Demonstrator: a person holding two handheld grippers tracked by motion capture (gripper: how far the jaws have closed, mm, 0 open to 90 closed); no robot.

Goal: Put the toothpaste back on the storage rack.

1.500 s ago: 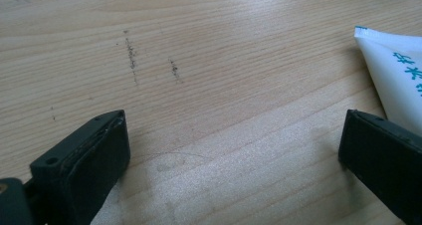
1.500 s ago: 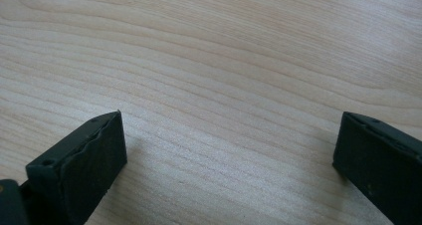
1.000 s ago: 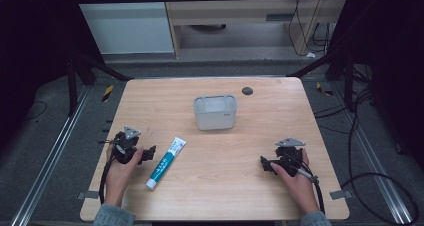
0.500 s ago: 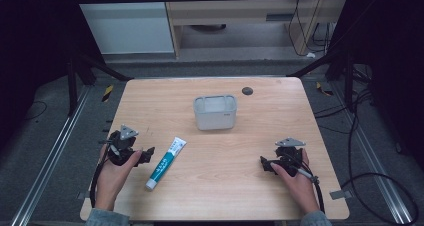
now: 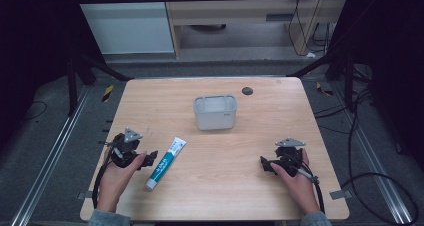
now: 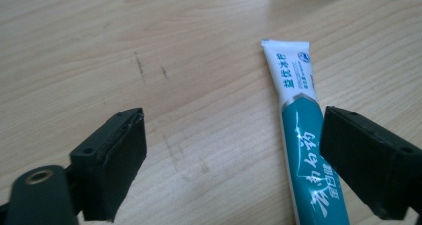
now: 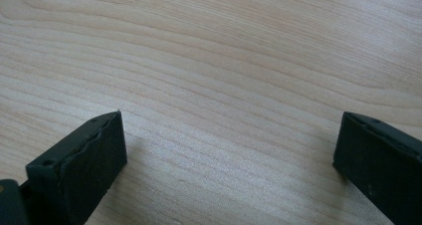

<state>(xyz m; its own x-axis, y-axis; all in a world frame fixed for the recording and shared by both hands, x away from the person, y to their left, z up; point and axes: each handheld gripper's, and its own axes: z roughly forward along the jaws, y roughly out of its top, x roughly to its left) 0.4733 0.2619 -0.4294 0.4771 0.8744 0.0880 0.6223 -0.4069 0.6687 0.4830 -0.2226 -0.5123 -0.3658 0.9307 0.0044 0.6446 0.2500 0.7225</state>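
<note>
A teal and white toothpaste tube (image 5: 164, 162) lies on the wooden table (image 5: 210, 196), left of centre, cap toward the near edge. My left gripper (image 5: 148, 158) sits just left of it, open, jaws low over the wood. In the left gripper view the tube (image 6: 303, 130) runs beside the right jaw, partly under it, and the gap between the jaws (image 6: 234, 165) is otherwise bare wood. My right gripper (image 5: 266, 164) rests open at the table's right side, with nothing but wood between its jaws (image 7: 229, 155). A translucent white bin (image 5: 215, 112) stands at mid table.
A small dark round disc (image 5: 247, 90) lies near the table's far edge, behind the bin. Cables trail from both grippers past the near corners. Metal rails and dark floor flank the table on either side.
My left gripper has moved right, closer to the toothpaste tube. The right gripper has stayed where it was.
</note>
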